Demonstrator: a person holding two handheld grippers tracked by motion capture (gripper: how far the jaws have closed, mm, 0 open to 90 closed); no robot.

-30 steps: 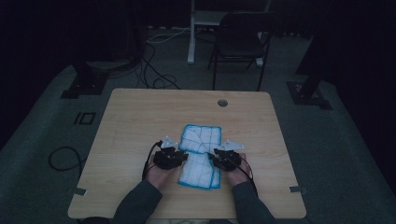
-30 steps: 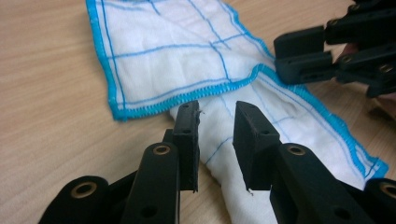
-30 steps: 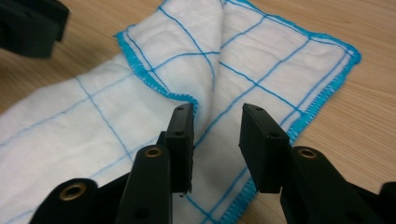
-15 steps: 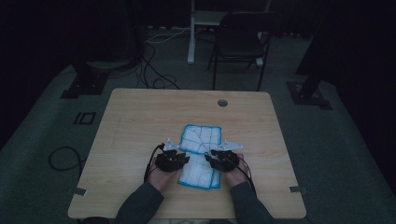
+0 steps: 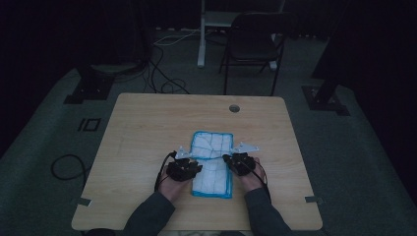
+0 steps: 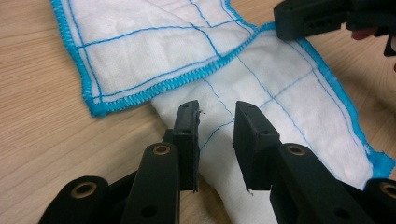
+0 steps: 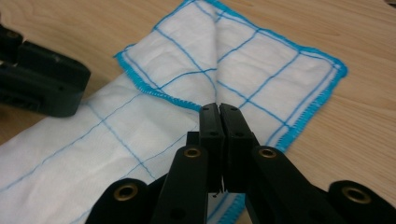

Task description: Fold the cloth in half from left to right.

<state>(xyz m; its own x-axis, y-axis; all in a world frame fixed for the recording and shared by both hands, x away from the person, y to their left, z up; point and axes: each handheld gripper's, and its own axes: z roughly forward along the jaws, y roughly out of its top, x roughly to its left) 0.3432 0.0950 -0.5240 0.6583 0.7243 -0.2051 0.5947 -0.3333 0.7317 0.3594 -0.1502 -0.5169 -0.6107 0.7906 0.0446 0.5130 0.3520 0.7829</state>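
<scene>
While the cloth (image 5: 212, 160) lies folded on the near middle of the table (image 5: 147, 128), the left gripper (image 6: 215, 130) hovers over its left edge, jaws apart, and the right gripper (image 7: 219, 122) has just closed, jaws together over its right edge; whether they pinch fabric I cannot tell.

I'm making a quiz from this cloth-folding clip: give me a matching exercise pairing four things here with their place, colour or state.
Things:
1. white cloth with blue grid lines and blue stitched hem
2. left gripper
3. right gripper
4. dark folding chair

Descriptions:
A. jaws pressed together at the cloth's near hem
B. on the floor beyond the table
C. jaws apart, cloth beneath the gap
D. lying partly folded on the light wooden table

Pairs: 1-D, 2-C, 3-A, 4-B
</scene>
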